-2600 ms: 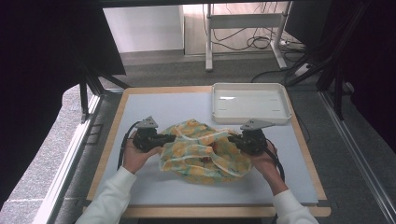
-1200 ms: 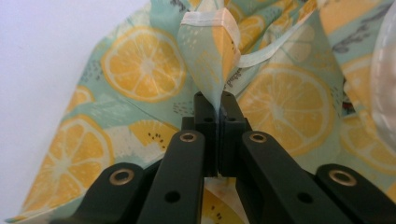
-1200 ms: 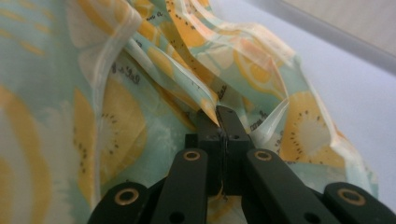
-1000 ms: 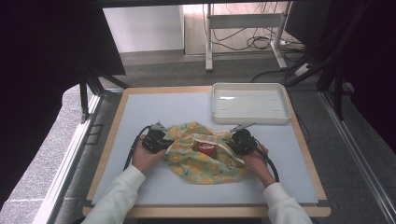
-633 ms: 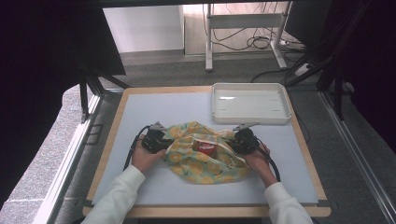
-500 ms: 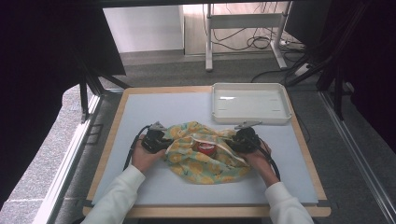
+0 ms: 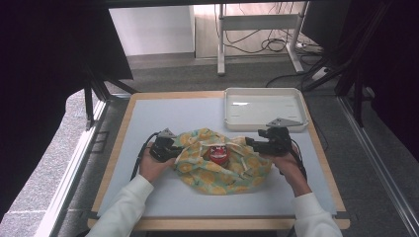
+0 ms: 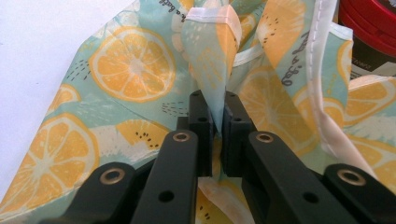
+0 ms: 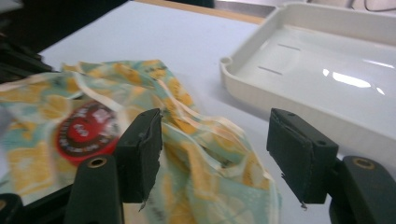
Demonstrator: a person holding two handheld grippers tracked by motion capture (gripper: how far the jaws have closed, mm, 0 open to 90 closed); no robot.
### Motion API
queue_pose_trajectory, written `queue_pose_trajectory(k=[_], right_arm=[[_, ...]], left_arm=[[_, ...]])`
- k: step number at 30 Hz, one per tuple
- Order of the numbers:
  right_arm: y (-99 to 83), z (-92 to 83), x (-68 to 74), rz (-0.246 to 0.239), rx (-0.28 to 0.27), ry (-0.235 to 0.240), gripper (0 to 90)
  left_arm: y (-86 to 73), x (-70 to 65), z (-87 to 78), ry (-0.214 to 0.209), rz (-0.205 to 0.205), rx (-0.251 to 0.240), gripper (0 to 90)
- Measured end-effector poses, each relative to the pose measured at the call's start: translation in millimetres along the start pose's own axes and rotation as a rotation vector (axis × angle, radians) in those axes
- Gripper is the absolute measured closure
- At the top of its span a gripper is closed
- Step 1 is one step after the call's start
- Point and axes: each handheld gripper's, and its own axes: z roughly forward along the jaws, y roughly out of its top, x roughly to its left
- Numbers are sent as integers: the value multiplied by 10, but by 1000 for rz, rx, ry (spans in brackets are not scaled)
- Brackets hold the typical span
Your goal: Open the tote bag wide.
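A cloth bag printed with orange slices lies crumpled on the white mat. A red round lid shows in its opening. My left gripper is at the bag's left edge, and in the left gripper view its jaws are shut on a fold of the cloth, with the red lid beyond. My right gripper hovers over the bag's right side. Its jaws have just been opening and stand wide apart above the cloth, with nothing gripped between them.
A white plastic tray stands on the mat at the back right, close behind the right gripper; it is also in the right gripper view. The mat lies on a wood-edged table. Dark stands and cables flank the table.
My right gripper has let go of the bag's right edge, opened and lifted a little. The left gripper keeps its hold and place. The bag has slackened.
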Motion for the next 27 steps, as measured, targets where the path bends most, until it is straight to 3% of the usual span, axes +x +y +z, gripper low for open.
queue_pose_trajectory(k=[5,11,15,19,25,27], right_arm=[[62,-52,115,-35,5,38,358],[94,16,301,-72,45,83,363],[82,93,368,-90,71,79,378],[54,170,379,-104,92,43,401],[19,262,340,-101,98,28,502],[-8,309,316,-94,107,45,615]], left_arm=[[4,-4,-6,-1,7,2,859],[8,-17,-6,-2,8,-1,859],[11,-20,-4,-2,12,2,860],[11,-26,1,-2,13,4,864],[12,-33,10,-1,16,7,865],[12,-32,10,0,16,7,865]])
